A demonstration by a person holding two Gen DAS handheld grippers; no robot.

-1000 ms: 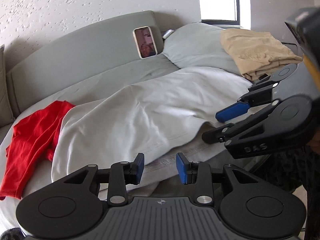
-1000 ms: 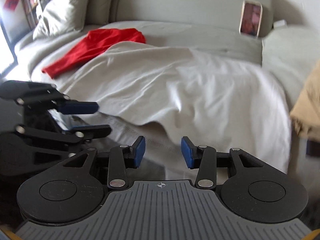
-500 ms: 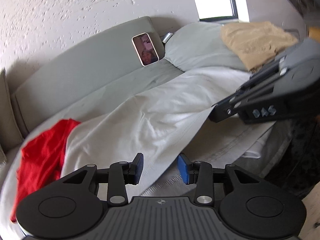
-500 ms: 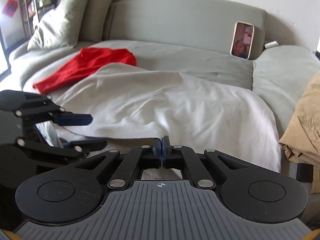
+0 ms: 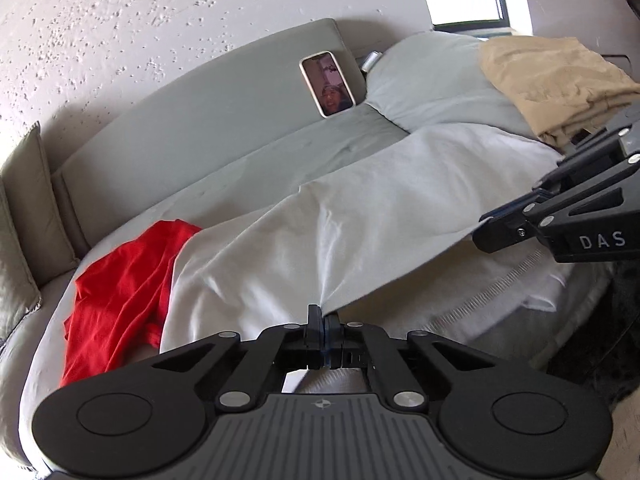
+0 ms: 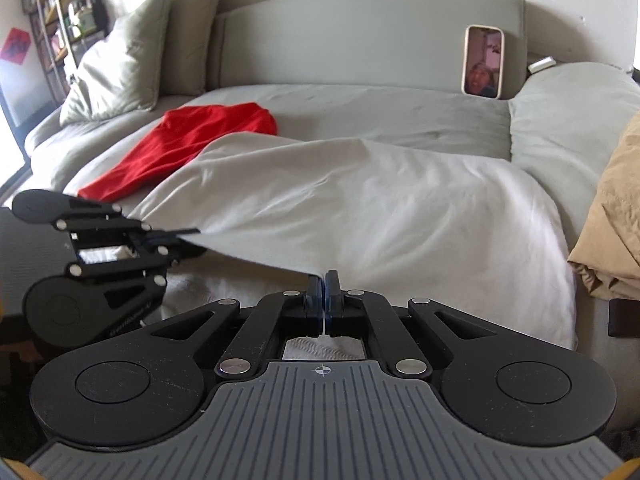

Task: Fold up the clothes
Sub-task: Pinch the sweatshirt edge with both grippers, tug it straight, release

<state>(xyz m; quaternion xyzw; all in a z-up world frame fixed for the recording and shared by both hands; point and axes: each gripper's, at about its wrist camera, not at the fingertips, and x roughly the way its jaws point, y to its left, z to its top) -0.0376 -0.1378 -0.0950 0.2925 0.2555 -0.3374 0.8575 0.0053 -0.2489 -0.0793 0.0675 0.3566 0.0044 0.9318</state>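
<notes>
A large off-white garment [image 5: 360, 216] lies spread over a grey-green sofa [image 5: 224, 136]. My left gripper [image 5: 322, 316] has its jaws closing on the garment's near edge, and the pads press the cloth. In the right wrist view my right gripper [image 6: 325, 280] is shut on the same edge of the garment [image 6: 360, 200], further right. The edge hangs taut between the two, raised off a ribbed hem beneath. Each gripper shows in the other's view, the right gripper [image 5: 486, 234] at the right and the left gripper [image 6: 188, 232] at the left.
A red garment [image 5: 128, 272] lies crumpled to the left of the white one. A folded tan garment [image 5: 552, 80] rests on the sofa's right end. A phone [image 5: 327, 83] leans on the backrest. Cushions [image 6: 120, 60] stand at the far left.
Both grippers were open a second ago. The right one shut on the white garment's edge first, then the left. The edge now hangs lifted between them.
</notes>
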